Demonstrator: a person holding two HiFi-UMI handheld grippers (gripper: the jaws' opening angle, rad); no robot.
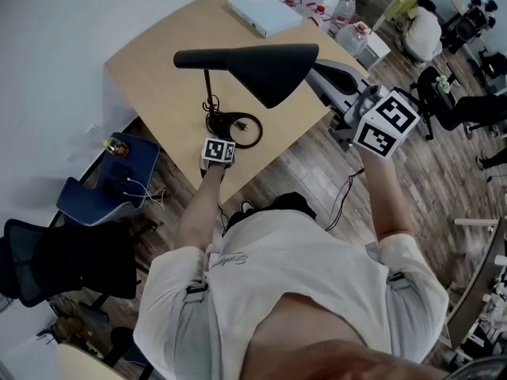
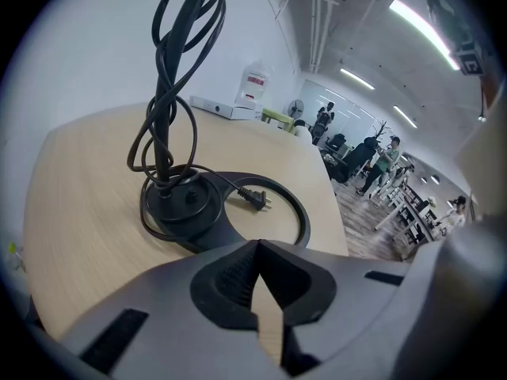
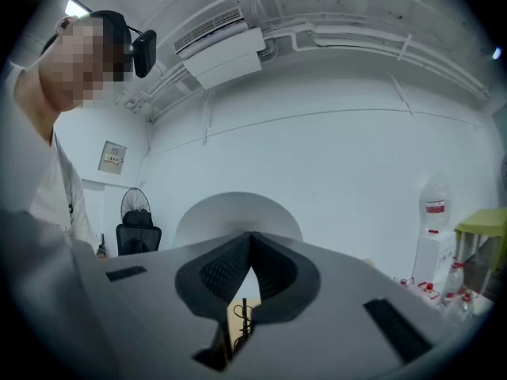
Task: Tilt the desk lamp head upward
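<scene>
The black desk lamp stands on the wooden table (image 1: 158, 77). Its head (image 1: 253, 63) lies roughly level above its ring-shaped base (image 1: 234, 127). In the left gripper view the base (image 2: 170, 204) and its coiled cable (image 2: 170, 77) sit just ahead of my left gripper (image 2: 257, 248), which is shut and empty at the base's near edge. In the head view the left gripper (image 1: 218, 152) is low beside the ring. My right gripper (image 1: 339, 93) is raised at the wide end of the head. It is shut, with the pale underside of the lamp head (image 3: 238, 216) right behind its tips (image 3: 252, 236).
A white flat box (image 1: 265, 10) lies at the table's far end, with water bottles (image 1: 352, 32) on the floor beyond. A blue chair (image 1: 111, 176) and a black office chair (image 1: 47, 260) stand left of the table. People (image 2: 380, 161) stand far off.
</scene>
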